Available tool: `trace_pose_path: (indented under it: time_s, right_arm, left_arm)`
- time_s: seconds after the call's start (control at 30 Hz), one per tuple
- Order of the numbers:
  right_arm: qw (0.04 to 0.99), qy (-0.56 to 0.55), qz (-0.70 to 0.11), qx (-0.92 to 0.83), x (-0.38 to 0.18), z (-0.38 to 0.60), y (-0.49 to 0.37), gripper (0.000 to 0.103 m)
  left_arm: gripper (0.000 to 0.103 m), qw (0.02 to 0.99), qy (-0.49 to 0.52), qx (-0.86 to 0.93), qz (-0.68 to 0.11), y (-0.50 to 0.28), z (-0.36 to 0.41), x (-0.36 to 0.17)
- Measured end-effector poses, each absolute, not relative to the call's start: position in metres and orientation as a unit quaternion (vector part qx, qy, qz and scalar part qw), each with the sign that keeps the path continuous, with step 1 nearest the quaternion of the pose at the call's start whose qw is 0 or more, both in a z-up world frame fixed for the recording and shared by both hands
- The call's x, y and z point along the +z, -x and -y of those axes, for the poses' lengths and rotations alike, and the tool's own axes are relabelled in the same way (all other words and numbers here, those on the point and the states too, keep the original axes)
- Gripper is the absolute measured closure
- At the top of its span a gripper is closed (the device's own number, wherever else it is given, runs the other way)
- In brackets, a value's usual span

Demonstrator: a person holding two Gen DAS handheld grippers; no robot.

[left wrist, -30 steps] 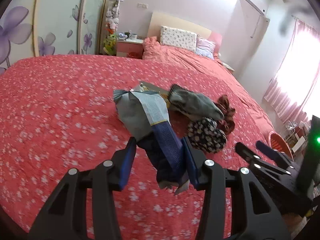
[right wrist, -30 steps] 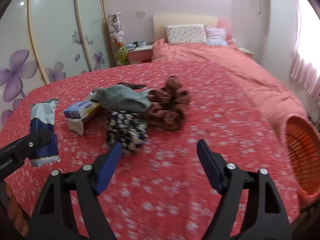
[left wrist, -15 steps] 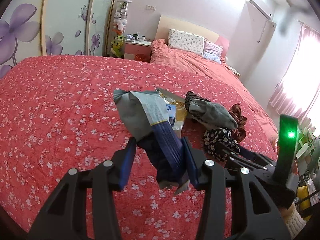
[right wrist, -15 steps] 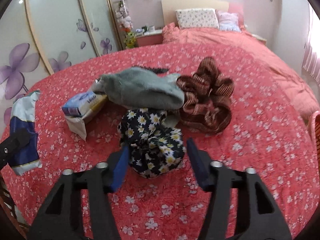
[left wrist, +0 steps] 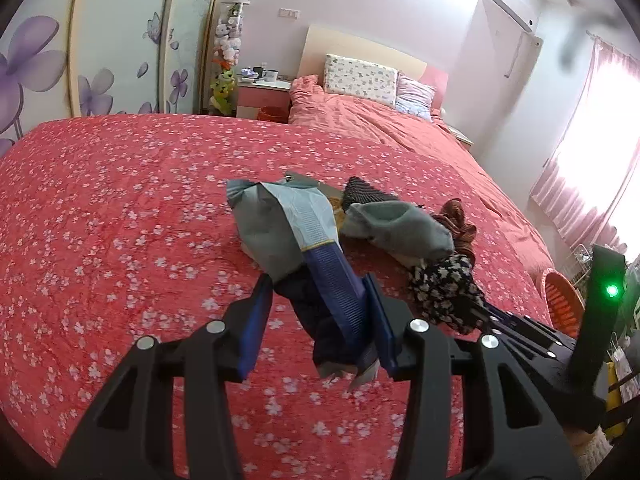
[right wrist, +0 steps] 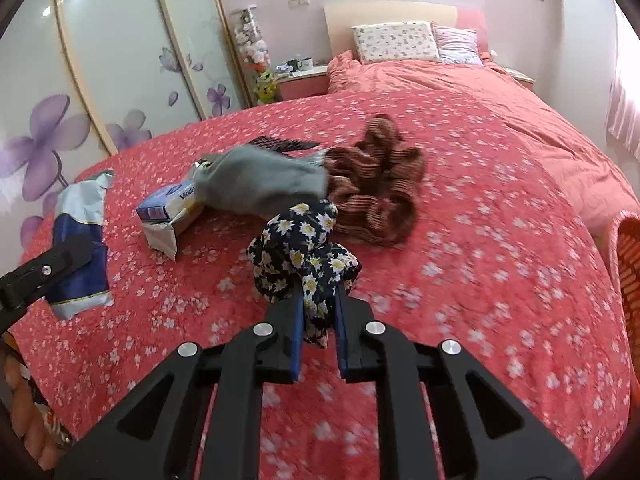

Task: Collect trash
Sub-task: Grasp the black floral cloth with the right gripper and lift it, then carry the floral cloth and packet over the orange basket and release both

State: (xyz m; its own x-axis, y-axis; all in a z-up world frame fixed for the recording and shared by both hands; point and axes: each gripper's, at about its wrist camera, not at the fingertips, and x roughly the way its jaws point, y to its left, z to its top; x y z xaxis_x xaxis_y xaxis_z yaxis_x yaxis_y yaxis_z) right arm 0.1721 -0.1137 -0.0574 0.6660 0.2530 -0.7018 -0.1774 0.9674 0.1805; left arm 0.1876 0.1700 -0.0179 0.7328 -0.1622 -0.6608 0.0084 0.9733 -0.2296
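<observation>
Two fisheye views, one per wrist, each looking forward and down along its own fingers, which fill the lower frame.

Left wrist view: close above the red bedspread (left wrist: pixel 120 208), facing the headboard (left wrist: pixel 360 50) at upper centre, window at right edge. The right gripper (left wrist: pixel 472 308) enters at lower right.

Right wrist view: equally close and facing the same way, headboard at upper right of centre, wardrobe doors (right wrist: pixel 100 72) at left. The left gripper (right wrist: pixel 60 258) shows at the left edge.

Shared: the bedspread, the clutter pile at mid-frame, the pillows (right wrist: pixel 394 42), the nightstand (left wrist: pixel 264 94), and the orange basket (right wrist: pixel 628 264) at right edge.
</observation>
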Motion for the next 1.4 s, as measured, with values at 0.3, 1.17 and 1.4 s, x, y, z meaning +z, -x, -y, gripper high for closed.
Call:
trace_pose_path:
  time_s: [0.3, 1.17, 1.4]
  right_arm:
    - [0.931, -0.05, -0.355, 0.068, -0.046, 0.158, -0.148, 0.092]
    - [0.957, -0.057, -0.272, -0.083, -0.015, 0.273, -0.106, 0.092]
    - [0.956, -0.079, -0.26, -0.114, -0.009, 0.308, -0.092, 0.092]
  left_arm:
    - [0.057, 0.924, 0.091, -0.072, -0.363, -0.186, -0.14, -0.016]
    - [0.057, 0.91, 0.037, -0.195, -0.365, -0.193, 0.001, -0.012]
    - [0.057, 0.9, 0.019, -0.239, -0.364, -0.19, 0.052, -0.008]
